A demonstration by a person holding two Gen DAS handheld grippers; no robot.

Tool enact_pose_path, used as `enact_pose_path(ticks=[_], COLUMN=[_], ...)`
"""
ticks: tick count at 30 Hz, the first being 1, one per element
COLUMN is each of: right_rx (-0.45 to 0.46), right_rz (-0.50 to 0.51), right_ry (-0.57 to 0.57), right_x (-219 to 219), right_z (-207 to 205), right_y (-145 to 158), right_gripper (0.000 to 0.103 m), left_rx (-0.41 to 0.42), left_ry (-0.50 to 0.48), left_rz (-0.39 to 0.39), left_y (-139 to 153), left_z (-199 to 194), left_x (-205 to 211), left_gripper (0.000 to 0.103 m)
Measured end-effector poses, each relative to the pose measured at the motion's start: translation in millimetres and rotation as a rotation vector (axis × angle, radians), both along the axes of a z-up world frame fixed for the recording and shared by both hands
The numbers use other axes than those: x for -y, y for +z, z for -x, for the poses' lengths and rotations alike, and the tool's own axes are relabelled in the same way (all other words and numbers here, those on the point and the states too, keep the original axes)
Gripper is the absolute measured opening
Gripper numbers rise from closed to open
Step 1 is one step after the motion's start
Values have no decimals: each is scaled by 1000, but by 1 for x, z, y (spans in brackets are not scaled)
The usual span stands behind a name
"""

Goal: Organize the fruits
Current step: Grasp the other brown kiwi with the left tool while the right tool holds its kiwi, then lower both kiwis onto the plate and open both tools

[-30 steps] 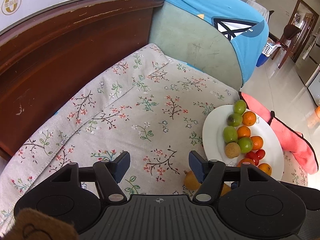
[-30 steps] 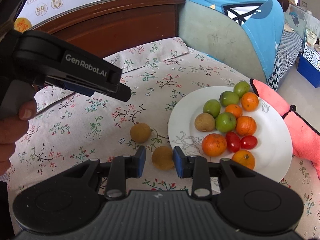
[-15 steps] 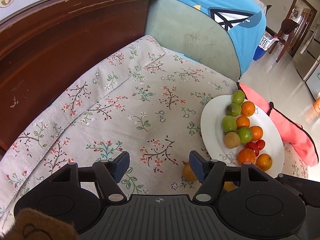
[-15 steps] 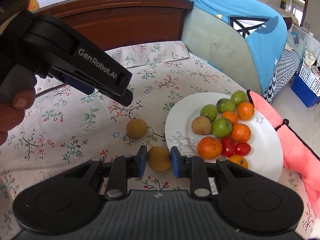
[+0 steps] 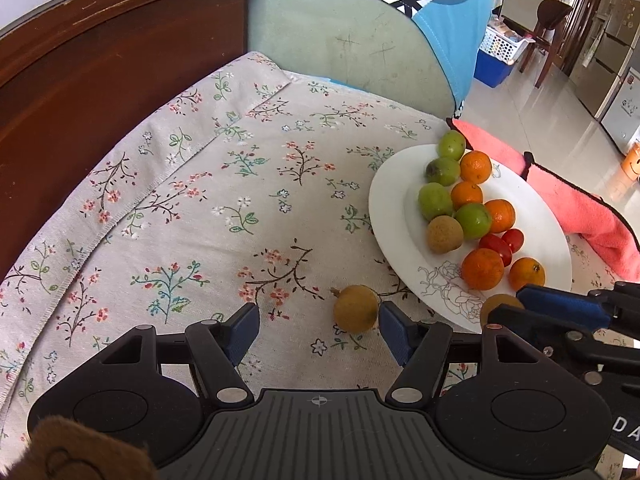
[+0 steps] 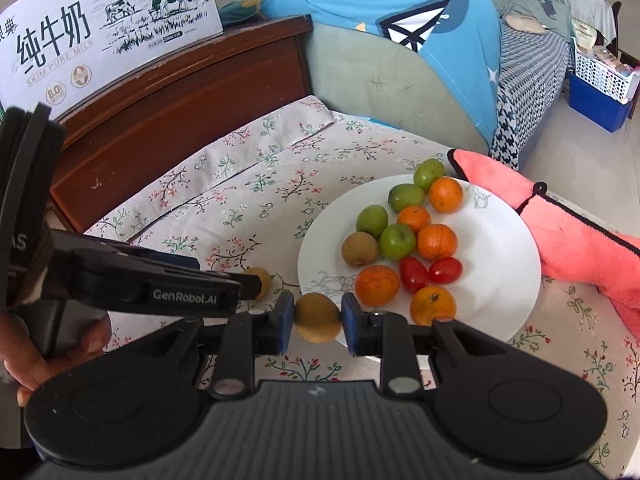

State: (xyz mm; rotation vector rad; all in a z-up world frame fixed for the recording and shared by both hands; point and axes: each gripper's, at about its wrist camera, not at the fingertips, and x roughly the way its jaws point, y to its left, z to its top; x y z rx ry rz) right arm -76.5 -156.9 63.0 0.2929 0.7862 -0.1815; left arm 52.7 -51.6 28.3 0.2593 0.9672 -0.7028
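Right gripper [image 6: 318,318] pinching a longan [image 6: 317,317] over the plate [image 6: 496,288] rim. Left gripper [image 5: 318,326] spread, second longan [image 5: 355,309] on the cloth [image 5: 224,184] just inside its right pad; half hidden in right view. Beyond, milk box [image 6: 108,28], only legible from the right.

Both wrist views are bright with even daylight, colours clear and saturated. The light seems to come from the open room beyond the plate [image 5: 390,216], where the floor [image 5: 560,92] shines with pale glare. The plate's [image 6: 500,264] white face is close to washed out. Shadows are soft: a faint one lies under the brown fruit [image 5: 356,308] on the cloth [image 5: 200,200]. The headboard [image 5: 80,80], left of the plate, stays dark. Fisheye bending is strong: the headboard's edge curves, and the corners go black. Focus is sharp near the plate; no motion blur shows. The box [image 6: 100,28] print reads clearly.
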Motion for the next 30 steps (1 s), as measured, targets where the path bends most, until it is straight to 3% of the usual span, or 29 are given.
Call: enact_pose_path(ticks=[9, 12, 17, 23, 30], right_rx=[10, 11, 14, 19, 64], right_rz=[-12, -12, -15, -50, -93], right_ry=[-21, -27, -34, -52, -100], right_x=[7, 8, 11, 16, 32], right_z=[2, 3, 4, 4, 9], right_y=[4, 4, 5, 6, 16], right_gripper=[26, 26, 26, 26, 26], left_rx=[10, 12, 9, 36, 59], left_ry=[-10, -8, -26, -29, -3], left_rz=[-6, -3, 23, 35, 116], left_y=[-7, -8, -7, 0, 28], left_z=[3, 3, 3, 6, 2], left_x=[9, 12, 10, 9, 3], left_gripper=[69, 63, 25, 23, 23])
